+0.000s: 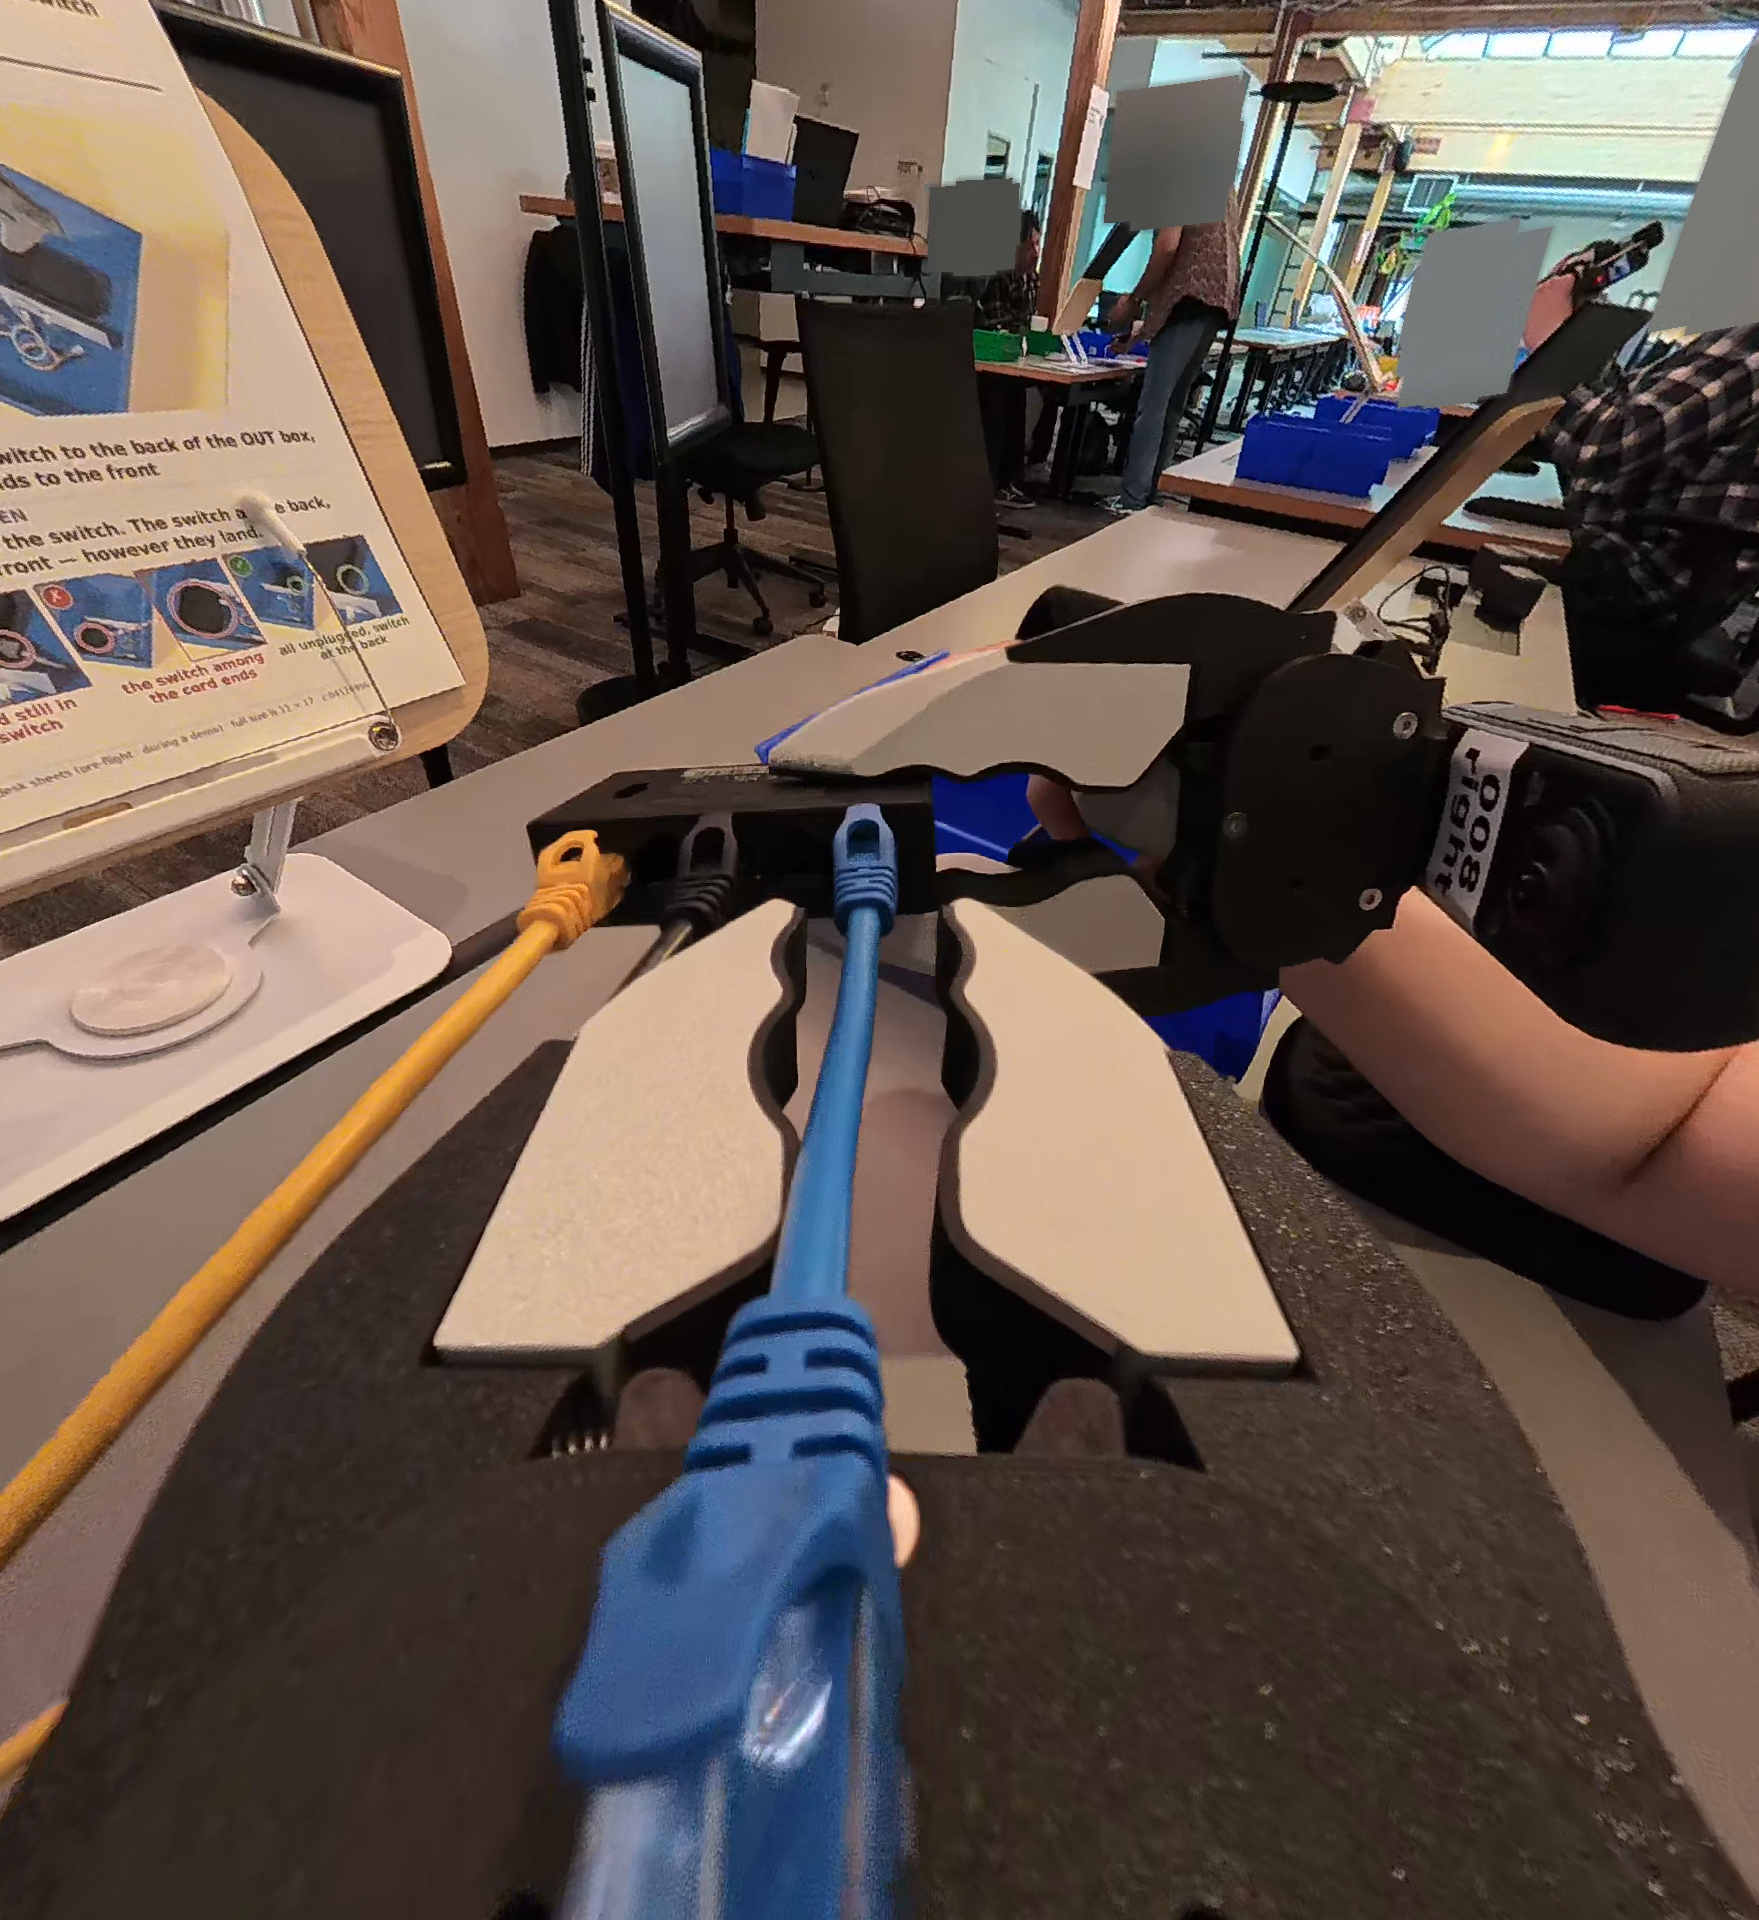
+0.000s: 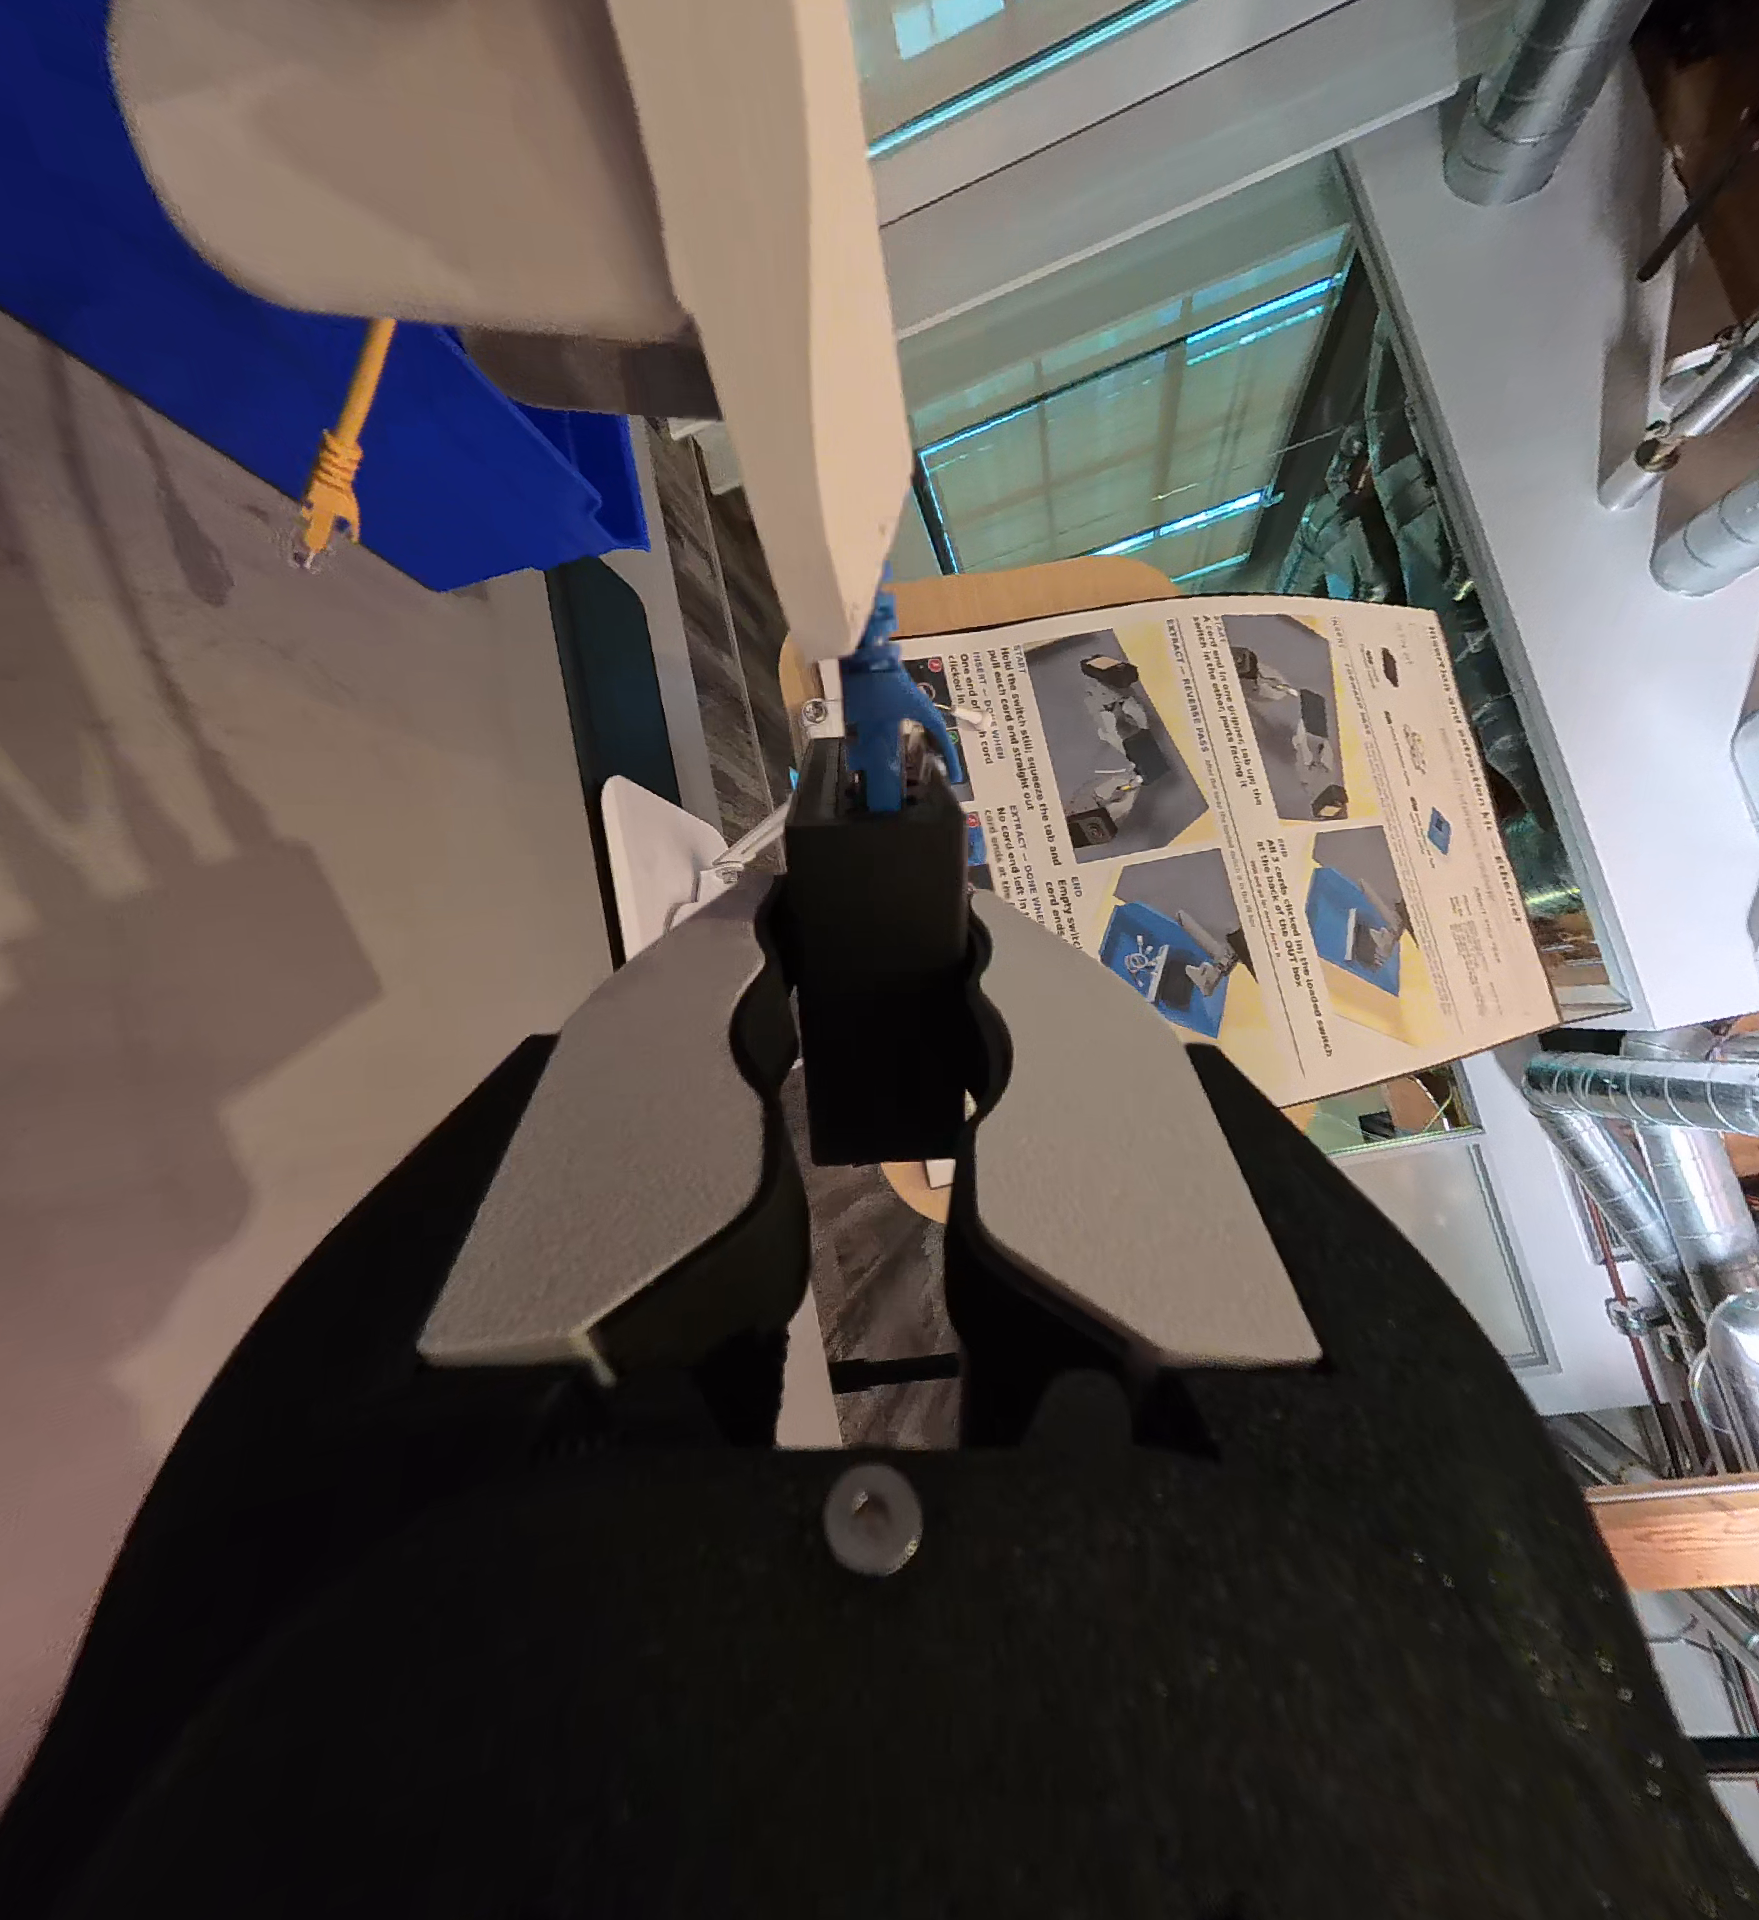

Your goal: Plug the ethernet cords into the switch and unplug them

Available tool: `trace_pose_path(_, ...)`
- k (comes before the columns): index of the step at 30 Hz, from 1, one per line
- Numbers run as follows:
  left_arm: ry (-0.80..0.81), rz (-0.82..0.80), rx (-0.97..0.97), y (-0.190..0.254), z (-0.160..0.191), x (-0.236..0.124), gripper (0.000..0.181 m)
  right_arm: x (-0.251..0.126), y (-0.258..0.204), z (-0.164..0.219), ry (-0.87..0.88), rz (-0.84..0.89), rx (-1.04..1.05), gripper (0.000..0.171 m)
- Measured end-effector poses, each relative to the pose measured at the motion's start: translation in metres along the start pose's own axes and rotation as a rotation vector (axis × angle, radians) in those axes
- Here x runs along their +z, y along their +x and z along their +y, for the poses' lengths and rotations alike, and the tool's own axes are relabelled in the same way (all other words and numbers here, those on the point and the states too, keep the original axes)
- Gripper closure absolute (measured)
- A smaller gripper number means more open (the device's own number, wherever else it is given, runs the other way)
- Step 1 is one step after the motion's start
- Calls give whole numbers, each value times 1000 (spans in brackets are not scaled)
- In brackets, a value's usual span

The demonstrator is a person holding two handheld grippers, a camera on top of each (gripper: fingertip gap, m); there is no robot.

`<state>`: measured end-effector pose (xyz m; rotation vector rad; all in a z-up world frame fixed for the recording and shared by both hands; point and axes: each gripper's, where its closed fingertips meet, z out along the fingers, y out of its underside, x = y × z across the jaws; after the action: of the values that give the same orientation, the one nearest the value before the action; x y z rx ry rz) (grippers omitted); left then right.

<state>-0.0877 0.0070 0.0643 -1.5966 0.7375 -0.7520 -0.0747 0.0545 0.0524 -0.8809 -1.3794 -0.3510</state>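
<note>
- The switch (image 1: 740, 831) – a small black box – is held up above the grey table (image 1: 75, 1382) by the right gripper (image 1: 813, 821), which comes in from the right side w/ a person's forearm (image 1: 1540, 1132) behind it.
- In the right wrist view the right gripper (image 2: 880, 935) is clenched on the switch (image 2: 875, 935): both grey fingers (image 2: 646, 1132) press its 2 long sides, port face pointing away from the camera.
- 3 cords sit in the port face: a yellow cord (image 1: 563, 894) at the left end, a black cord (image 1: 706, 868) next to it, a blue cord (image 1: 862, 862) toward the right.
- The blue cord runs back from its port straight through the gap of the left gripper (image 1: 870, 914); its other plug (image 1: 750, 1621) lies loose on the gripper body, close to the lens & blurred.
- The left gripper's fingers (image 1: 646, 1132) are apart, 1 each side of the blue cord, not squeezing it – released. Tips sit just short of the port face.
- The yellow cord trails down-left over the table and out of frame; in the right wrist view its free plug (image 2: 329, 499) hangs in front of a blue bin (image 2: 179, 312).
- An instruction sheet (image 1: 127, 416) on a wooden stand (image 1: 397, 520) w/ a white metal base (image 1: 179, 1018) is left of the switch.
- Behind: black office chair (image 1: 896, 468), desks w/ blue bins (image 1: 1322, 447), a few people standing or sitting.
</note>
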Motion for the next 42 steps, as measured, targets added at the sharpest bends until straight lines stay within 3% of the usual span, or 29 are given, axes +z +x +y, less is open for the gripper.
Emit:
trace_pose_path(20,-11,34,-40,1,6,3,170,-4,-9,-3,43,-28,-39,145)
trace_pose_path(27,-8,-5,82,4,6,3,170,-4,-8,-5,47,-30,-22,145)
trace_pose_path(36,14,-5,70,5,1,0,170,-3,0,-1,-36,0,-19,142)
trace_pose_path(42,2,3,64,5,4,2,170,-3,-8,2,-49,-67,1,144)
